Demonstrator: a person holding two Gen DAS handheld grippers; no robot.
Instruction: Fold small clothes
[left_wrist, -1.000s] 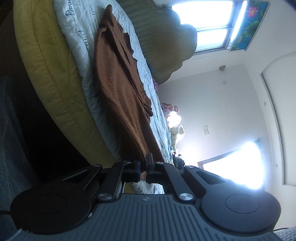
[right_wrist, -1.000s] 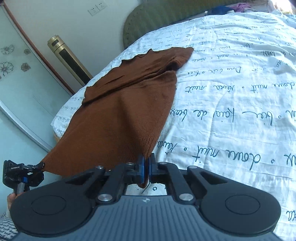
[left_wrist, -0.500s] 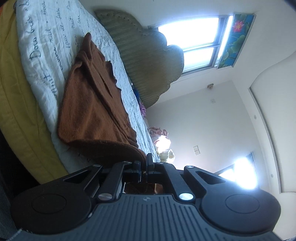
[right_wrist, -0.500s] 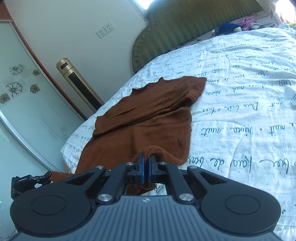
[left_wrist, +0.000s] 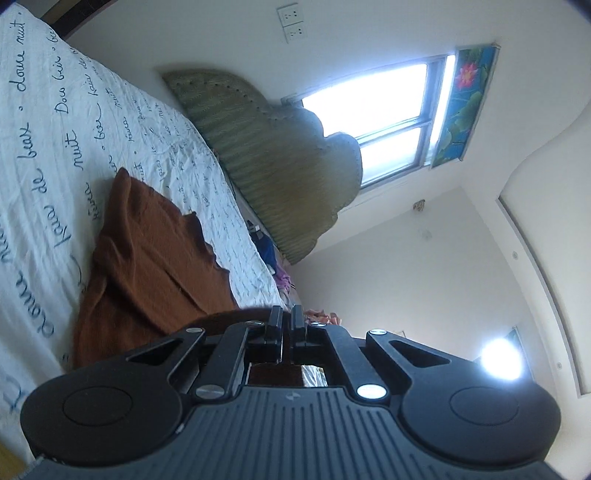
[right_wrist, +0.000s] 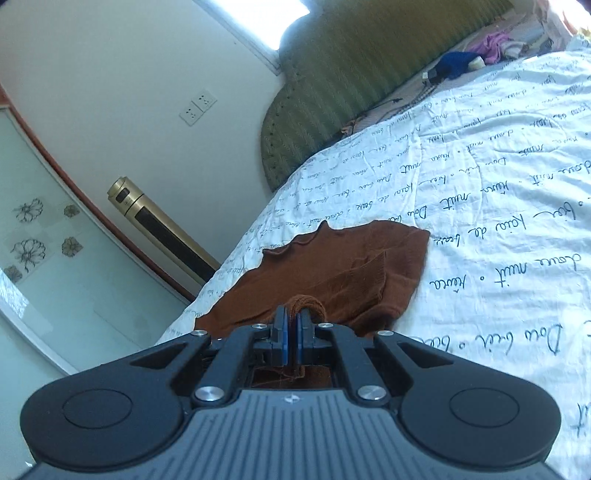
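The brown top (right_wrist: 332, 273) lies on the script-printed bedspread (right_wrist: 498, 258), its near hem pinched in my right gripper (right_wrist: 291, 319) and, I judge, in my clamped-shut left gripper (left_wrist: 286, 319) too. I'm mid-fold, hem raised over the body. Next: lay it level toward the collar, then release.

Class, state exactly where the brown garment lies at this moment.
In the right wrist view the brown garment lies on the white script-printed bedspread near its left edge, below the green headboard, its near hem pinched in the right gripper.
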